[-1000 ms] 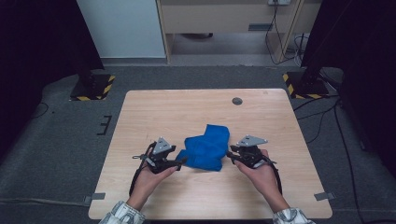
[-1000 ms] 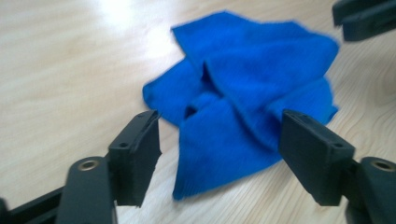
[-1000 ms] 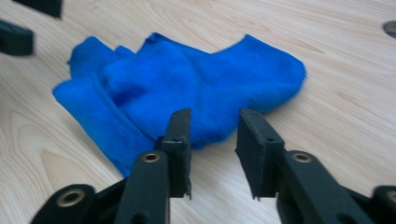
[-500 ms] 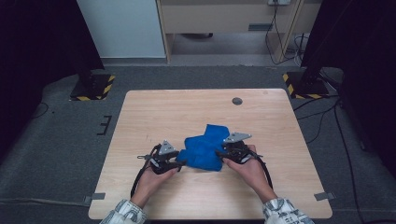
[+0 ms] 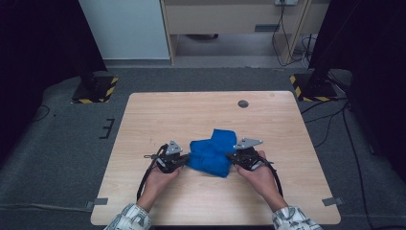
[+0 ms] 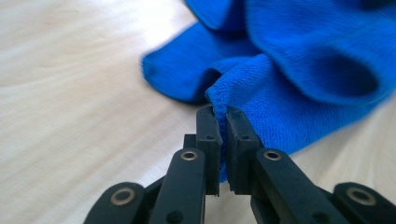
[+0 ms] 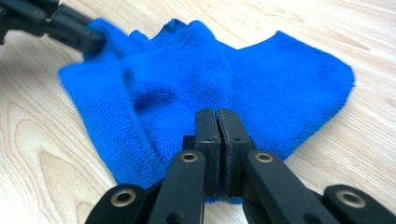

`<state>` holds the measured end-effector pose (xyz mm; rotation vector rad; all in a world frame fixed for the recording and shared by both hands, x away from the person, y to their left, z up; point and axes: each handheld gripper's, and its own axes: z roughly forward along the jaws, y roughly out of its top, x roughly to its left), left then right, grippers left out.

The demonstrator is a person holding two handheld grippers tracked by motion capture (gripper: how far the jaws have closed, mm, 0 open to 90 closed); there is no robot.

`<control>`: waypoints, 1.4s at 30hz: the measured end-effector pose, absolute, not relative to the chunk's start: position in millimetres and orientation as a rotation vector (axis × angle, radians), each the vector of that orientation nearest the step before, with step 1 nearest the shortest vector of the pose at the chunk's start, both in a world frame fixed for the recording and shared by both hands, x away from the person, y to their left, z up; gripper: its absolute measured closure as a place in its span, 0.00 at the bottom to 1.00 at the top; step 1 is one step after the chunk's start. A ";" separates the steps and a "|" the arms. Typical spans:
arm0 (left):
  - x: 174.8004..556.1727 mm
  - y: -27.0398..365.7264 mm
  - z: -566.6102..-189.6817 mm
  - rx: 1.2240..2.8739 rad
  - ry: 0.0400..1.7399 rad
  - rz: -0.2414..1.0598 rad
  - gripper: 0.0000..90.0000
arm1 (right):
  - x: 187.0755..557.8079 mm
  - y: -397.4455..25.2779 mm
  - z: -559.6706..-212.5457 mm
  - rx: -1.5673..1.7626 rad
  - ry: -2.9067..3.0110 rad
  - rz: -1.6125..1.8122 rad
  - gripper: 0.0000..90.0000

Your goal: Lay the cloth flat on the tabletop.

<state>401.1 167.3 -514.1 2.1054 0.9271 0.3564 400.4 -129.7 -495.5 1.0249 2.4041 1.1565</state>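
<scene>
Jaws of the left gripper (image 6: 218, 122) pinch a raised fold at the edge of the blue microfibre cloth (image 6: 299, 79), the fabric squeezed between the two black pads. The right gripper (image 7: 217, 116) has its jaws pressed together on the cloth's near hem, with the blue pile bunched around them. In the high view the cloth (image 5: 213, 152) lies crumpled on the wooden table (image 5: 191, 112), between the left gripper (image 5: 184, 159) at its nine o'clock and the right gripper (image 5: 231, 156) at its three o'clock.
</scene>
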 end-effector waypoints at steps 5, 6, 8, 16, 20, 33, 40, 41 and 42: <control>419.2 170.8 -509.1 2.081 0.950 0.390 0.96 | 392.4 -142.8 -490.7 1.075 2.367 1.176 0.98; 423.4 170.2 -509.5 2.082 0.954 0.392 0.96 | 390.6 -144.1 -490.4 1.080 2.368 1.176 0.98; 430.3 168.3 -511.2 2.091 0.960 0.395 0.95 | 386.2 -146.0 -490.3 1.082 2.366 1.179 0.98; 433.8 168.2 -513.8 2.089 0.992 0.441 0.72 | 377.1 -138.0 -498.7 1.080 2.399 1.165 0.94; 425.2 175.8 -507.1 2.058 1.007 0.469 0.58 | 384.2 -139.5 -500.2 1.100 2.386 1.180 0.80; 381.5 158.6 -487.6 2.032 0.895 0.425 0.57 | 399.2 -147.3 -484.1 1.109 2.330 1.238 0.73; 371.7 138.1 -485.0 2.022 0.845 0.389 0.55 | 415.7 -137.9 -482.5 1.080 2.354 1.276 0.76; 370.6 136.1 -485.2 2.020 0.842 0.390 0.54 | 419.0 -134.6 -482.5 1.073 2.362 1.267 0.74; 370.1 135.1 -485.3 2.022 0.838 0.392 0.54 | 421.7 -131.8 -482.9 1.076 2.366 1.262 0.72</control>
